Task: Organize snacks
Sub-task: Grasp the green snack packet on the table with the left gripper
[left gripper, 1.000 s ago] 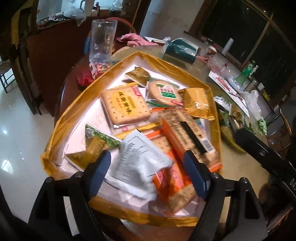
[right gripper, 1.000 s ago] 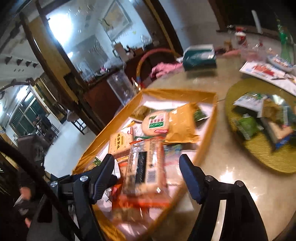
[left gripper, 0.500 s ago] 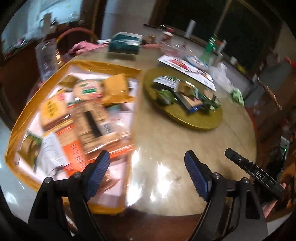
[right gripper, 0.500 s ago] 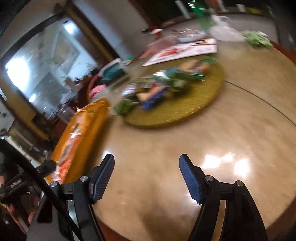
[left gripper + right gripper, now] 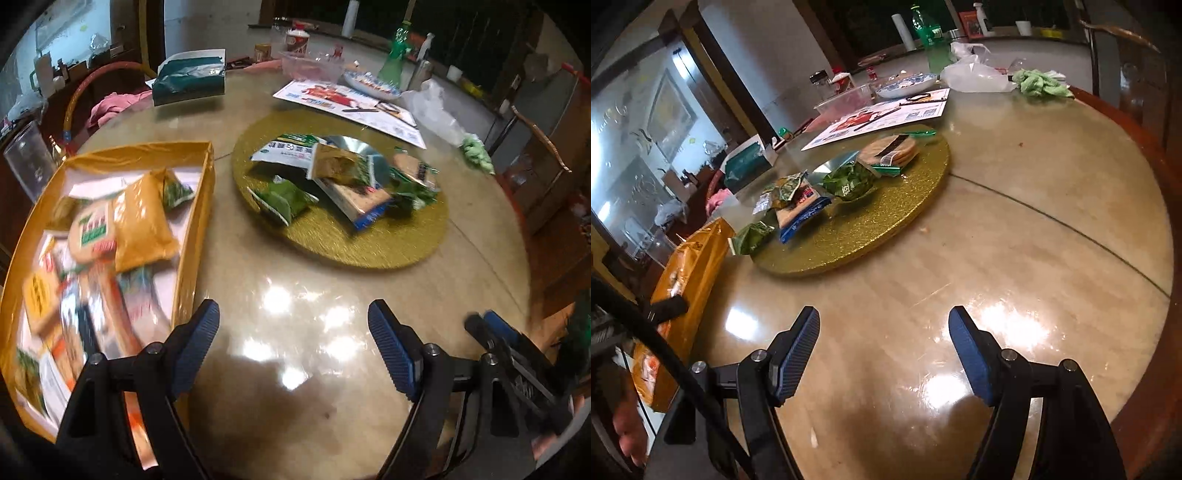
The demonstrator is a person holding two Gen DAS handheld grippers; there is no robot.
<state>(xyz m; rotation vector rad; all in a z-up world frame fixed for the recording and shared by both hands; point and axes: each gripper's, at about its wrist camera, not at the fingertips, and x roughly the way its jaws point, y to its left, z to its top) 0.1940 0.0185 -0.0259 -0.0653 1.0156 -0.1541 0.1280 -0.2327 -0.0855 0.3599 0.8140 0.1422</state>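
Note:
A gold box [image 5: 202,206] at the table's left holds several snack packets, among them a yellow pouch [image 5: 142,221]. A round gold turntable [image 5: 388,251] in the middle carries more loose snacks, such as a green packet [image 5: 284,197] and a blue-edged cracker pack [image 5: 362,199]. My left gripper [image 5: 293,341] is open and empty above bare table, right of the box. My right gripper [image 5: 882,347] is open and empty over the table's near side, with the turntable [image 5: 886,214] ahead and the box [image 5: 694,266] to its left.
At the table's far side lie a teal tissue pack [image 5: 190,79], a printed sheet [image 5: 347,105], a clear bowl [image 5: 312,66], a green bottle [image 5: 929,37], a plastic bag [image 5: 975,75] and a green cloth [image 5: 1039,83]. The table's wooden rim [image 5: 1152,155] curves on the right.
Both grippers have swung right, away from the gold box toward the turntable and the bare table. Both stayed open and empty.

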